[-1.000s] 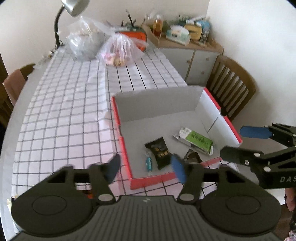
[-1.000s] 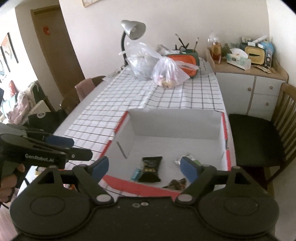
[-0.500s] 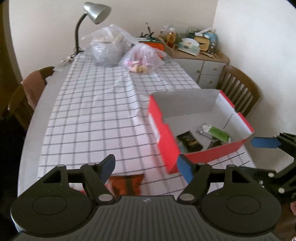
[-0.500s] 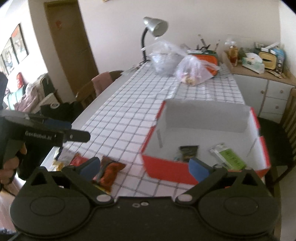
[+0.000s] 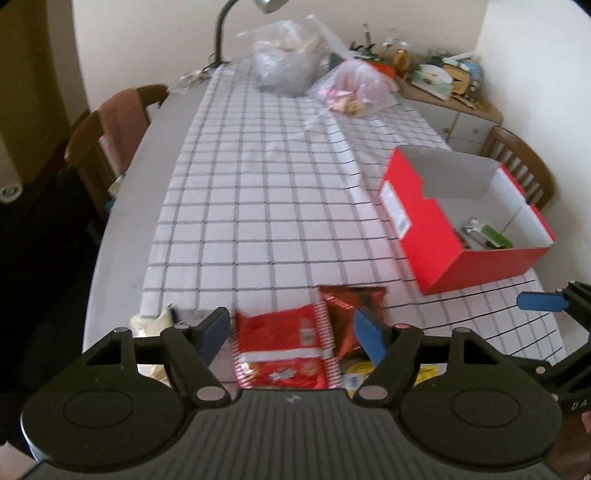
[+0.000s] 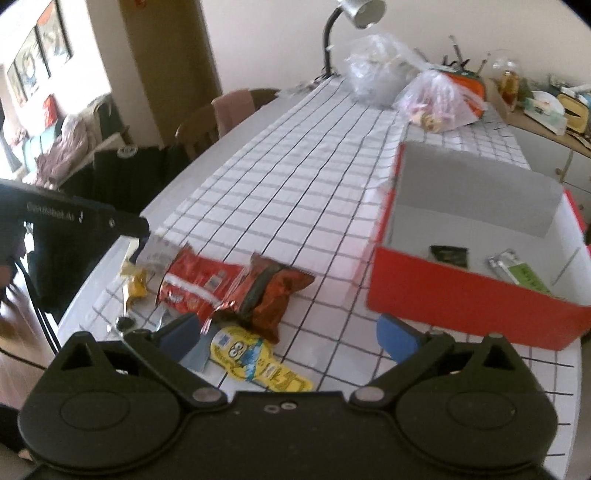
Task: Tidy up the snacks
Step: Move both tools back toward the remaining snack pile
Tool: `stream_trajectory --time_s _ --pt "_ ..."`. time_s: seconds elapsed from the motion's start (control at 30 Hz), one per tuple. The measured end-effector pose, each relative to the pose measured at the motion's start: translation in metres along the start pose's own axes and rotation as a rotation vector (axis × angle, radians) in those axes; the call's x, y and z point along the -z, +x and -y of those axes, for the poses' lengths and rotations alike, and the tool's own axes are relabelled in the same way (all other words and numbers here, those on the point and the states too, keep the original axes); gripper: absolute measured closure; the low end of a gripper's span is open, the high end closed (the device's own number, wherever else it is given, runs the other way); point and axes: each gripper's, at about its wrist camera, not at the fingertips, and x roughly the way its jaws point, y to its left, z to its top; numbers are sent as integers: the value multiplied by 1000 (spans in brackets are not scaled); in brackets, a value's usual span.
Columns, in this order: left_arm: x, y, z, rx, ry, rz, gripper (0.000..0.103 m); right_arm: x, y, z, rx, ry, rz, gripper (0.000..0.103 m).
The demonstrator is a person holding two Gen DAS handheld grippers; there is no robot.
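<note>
Several snack packets lie at the table's near edge: a red packet [image 5: 284, 339] [image 6: 195, 280], a dark red foil packet [image 5: 351, 314] [image 6: 266, 295] and a yellow packet [image 6: 255, 362]. My left gripper [image 5: 290, 330] hangs open just above the red packet, holding nothing. My right gripper [image 6: 290, 334] is open wide over the yellow and foil packets, also holding nothing. One of its blue pads [image 5: 541, 301] shows at the right edge of the left wrist view. The red box [image 5: 436, 240] [image 6: 461, 295] stands to the right and holds a black packet [image 6: 448, 254] and a green packet [image 6: 524, 275].
Two clear plastic bags [image 5: 284, 62] [image 5: 354, 88] and a desk lamp [image 6: 354, 14] stand at the table's far end. Wooden chairs stand on the left [image 5: 110, 125] and behind the box [image 5: 524, 162]. A cluttered sideboard [image 6: 546, 110] runs along the right wall.
Both grippers have swung left and down, from over the red box to the packets at the near edge. Both sets of jaws have widened.
</note>
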Motion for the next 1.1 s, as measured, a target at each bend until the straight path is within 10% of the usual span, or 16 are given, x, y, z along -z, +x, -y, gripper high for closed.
stream_trajectory --time_s 1.1 --pt "115 55 -63 -160 -249 -193 29 30 113 -39 2 -233 -206 31"
